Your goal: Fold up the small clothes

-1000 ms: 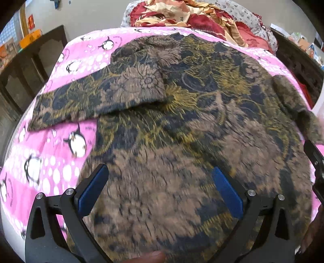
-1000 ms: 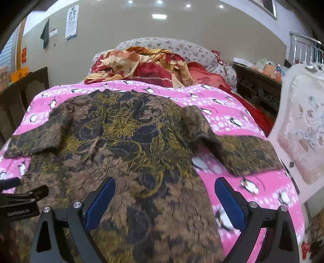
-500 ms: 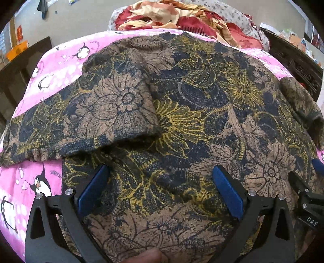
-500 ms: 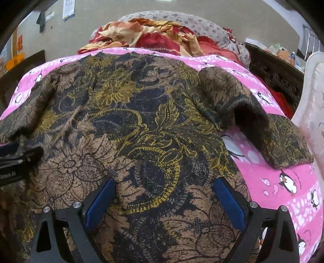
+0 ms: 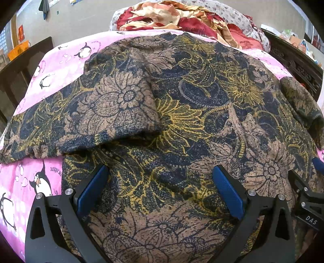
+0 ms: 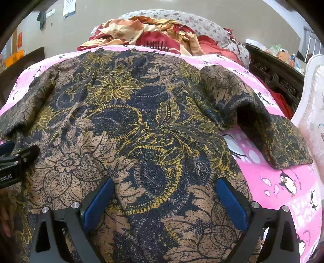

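Note:
A brown, navy and yellow floral top [image 5: 182, 125] [image 6: 129, 125] lies spread flat on a pink penguin-print bedspread [image 5: 26, 182] [image 6: 283, 182]. Its left sleeve [image 5: 85, 113] reaches out to the left. Its right sleeve [image 6: 263, 125] bulges up, then lies flat to the right. My left gripper [image 5: 160, 186] hovers open low over the lower left body of the top. My right gripper [image 6: 164, 198] is open low over the lower right body. Nothing sits between either pair of blue pads. Each gripper shows at the edge of the other's view.
A heap of red and cream bedding [image 5: 182, 18] [image 6: 145, 36] and a floral pillow [image 6: 192, 22] sit at the head of the bed. Dark wooden furniture [image 5: 22, 66] [image 6: 279, 79] flanks both sides. A white padded chair [image 6: 311, 113] stands at the right.
Both grippers have moved forward and down over the top, from near its hem to its middle. Both stayed open. The garment has not shifted.

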Available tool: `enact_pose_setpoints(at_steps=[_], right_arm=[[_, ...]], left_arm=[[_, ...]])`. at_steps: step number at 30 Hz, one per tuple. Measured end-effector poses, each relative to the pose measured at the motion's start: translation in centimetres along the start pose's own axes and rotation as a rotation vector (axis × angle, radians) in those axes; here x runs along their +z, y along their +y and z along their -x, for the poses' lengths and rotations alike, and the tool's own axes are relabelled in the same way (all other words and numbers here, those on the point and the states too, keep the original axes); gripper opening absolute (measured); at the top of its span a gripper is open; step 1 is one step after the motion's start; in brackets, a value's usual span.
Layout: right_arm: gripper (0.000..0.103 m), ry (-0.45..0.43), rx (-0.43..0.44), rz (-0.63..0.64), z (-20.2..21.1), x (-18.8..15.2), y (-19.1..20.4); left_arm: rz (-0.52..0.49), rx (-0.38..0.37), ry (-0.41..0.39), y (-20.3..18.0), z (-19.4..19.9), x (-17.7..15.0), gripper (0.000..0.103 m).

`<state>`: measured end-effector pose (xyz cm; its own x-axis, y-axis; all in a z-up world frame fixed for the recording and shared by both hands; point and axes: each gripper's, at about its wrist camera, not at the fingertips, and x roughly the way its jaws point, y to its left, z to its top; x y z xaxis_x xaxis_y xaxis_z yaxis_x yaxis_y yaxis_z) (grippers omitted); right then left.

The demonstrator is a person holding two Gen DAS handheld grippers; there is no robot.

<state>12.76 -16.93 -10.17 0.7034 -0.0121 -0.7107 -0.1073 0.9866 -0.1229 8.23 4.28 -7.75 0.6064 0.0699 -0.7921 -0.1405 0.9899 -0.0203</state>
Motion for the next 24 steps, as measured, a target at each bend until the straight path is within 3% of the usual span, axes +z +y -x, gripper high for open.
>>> enact_pose_setpoints(at_steps=[24], right_arm=[[0.103,0.014,-0.026,0.012,-0.32,0.17,0.36]], left_arm=[[-0.002,0.003,0.002,-0.03,-0.25,0.35,0.103]])
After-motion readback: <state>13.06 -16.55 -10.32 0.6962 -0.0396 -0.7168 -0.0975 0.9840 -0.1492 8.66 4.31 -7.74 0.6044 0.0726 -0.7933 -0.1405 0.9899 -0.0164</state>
